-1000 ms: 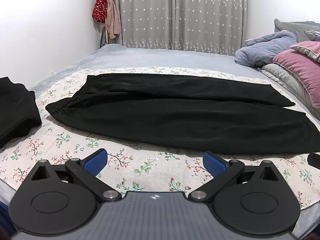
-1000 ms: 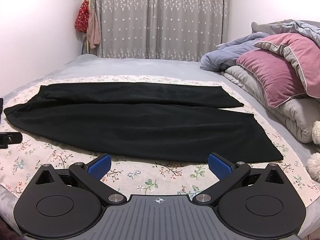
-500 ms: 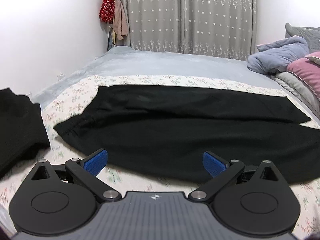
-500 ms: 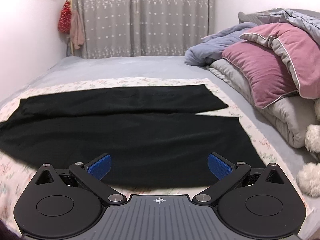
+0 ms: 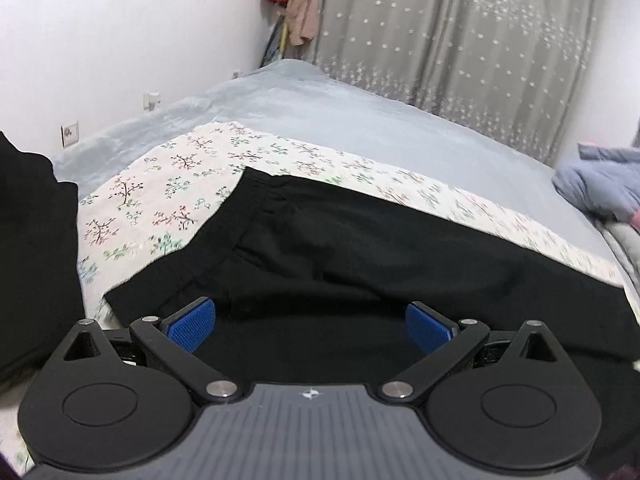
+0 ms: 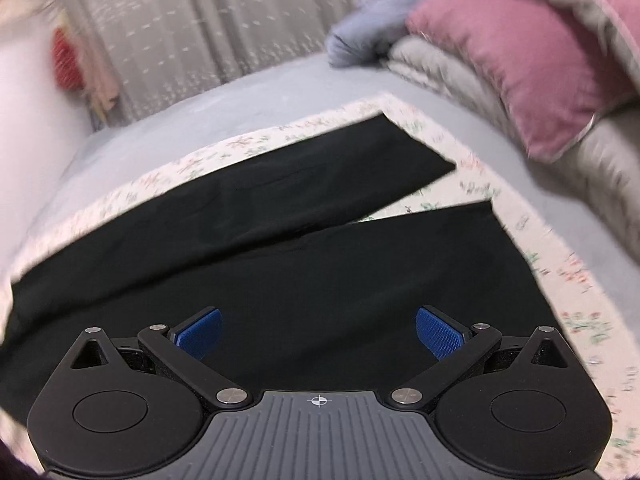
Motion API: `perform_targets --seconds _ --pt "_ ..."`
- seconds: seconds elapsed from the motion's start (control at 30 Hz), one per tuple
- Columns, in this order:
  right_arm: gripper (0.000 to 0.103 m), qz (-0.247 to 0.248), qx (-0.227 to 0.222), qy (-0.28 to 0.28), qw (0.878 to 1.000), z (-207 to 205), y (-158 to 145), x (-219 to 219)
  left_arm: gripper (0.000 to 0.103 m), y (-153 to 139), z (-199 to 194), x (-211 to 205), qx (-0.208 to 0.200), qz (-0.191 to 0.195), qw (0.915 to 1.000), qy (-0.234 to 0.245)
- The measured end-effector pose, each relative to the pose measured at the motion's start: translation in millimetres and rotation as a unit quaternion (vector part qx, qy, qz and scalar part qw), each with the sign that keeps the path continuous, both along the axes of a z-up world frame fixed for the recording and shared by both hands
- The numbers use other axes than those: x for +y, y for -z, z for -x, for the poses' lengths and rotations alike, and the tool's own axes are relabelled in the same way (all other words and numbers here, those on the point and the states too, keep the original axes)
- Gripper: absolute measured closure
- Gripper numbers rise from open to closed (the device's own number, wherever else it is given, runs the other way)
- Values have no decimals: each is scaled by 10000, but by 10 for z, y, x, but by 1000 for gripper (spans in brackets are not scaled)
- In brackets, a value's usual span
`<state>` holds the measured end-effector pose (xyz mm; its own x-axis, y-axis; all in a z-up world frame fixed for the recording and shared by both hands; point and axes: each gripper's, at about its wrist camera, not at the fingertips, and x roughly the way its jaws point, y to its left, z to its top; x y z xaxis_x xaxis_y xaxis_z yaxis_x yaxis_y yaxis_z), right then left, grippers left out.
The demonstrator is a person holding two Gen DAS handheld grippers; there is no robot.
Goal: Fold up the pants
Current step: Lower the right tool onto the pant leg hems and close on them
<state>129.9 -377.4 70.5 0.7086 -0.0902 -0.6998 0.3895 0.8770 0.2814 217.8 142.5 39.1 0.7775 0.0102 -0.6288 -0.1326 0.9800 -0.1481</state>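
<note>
Black pants (image 5: 360, 256) lie flat on a floral cloth (image 5: 172, 188) on the bed, waistband to the left, legs to the right. In the left wrist view my left gripper (image 5: 312, 322) is open and empty, low over the waist end near the front edge. In the right wrist view the two legs (image 6: 304, 248) split apart toward their hems. My right gripper (image 6: 320, 334) is open and empty, low over the near leg.
Another black garment (image 5: 36, 256) lies at the left edge of the bed. Pink and grey pillows (image 6: 520, 64) and a blue quilt (image 6: 360, 32) are piled at the right. Grey curtains (image 5: 460, 40) hang behind; clothes (image 5: 296, 12) hang in the corner.
Both grippers have moved forward and down over the pants. The left now sits over the waist end, the right over the leg end. Both stay open.
</note>
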Motion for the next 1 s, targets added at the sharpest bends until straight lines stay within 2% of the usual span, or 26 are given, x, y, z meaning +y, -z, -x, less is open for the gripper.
perform_targets --seconds 0.1,0.27,0.37,0.43,0.53,0.57,0.63,0.67,0.73,0.8,0.87,0.9,0.93,1.0 --pt "0 -97 109 200 9997 -248 84 -232 8 42 -279 98 47 145 9998 -130" --pt "0 -335 281 587 9973 -630 254 -663 8 109 -826 271 163 102 9995 -252" --pt "0 -639 274 691 9952 -847 308 -886 8 122 -1185 378 134 141 9993 -305" --pt "0 -546 275 707 9956 -1024 301 -971 8 145 -1435 403 233 232 9990 -313" --pt "0 -391 299 728 9961 -1376 295 -1081 8 212 -1858 331 542 401 9977 -71" --pt "0 -356 337 690 9964 -1543 303 -1107 8 240 -1991 286 631 312 9975 46" --pt "0 -161 458 561 9972 -1835 319 -1126 8 317 -2223 174 800 -159 9961 337" --pt "0 -36 519 515 9973 -1990 327 -1130 8 371 -2324 113 941 -408 9935 484" --pt "0 22 550 473 9974 -2286 352 -1172 8 464 -2461 40 1179 -635 9881 763" --pt "0 -223 474 532 9972 -2560 387 -1231 8 504 -2548 -26 1208 -610 9863 944" --pt "0 -445 438 559 9965 -2837 433 -1225 8 510 -2632 -59 1146 -393 9879 972" --pt "0 -396 480 532 9966 -2989 451 -1183 8 517 -2688 -82 1144 -315 9880 989" --pt "1 -243 525 485 9971 -3128 459 -1129 9 531 -2731 -119 1141 -394 9867 1087" --pt "1 192 607 195 9978 -3395 467 -1015 21 537 -2758 -265 1168 -1059 9759 1510"
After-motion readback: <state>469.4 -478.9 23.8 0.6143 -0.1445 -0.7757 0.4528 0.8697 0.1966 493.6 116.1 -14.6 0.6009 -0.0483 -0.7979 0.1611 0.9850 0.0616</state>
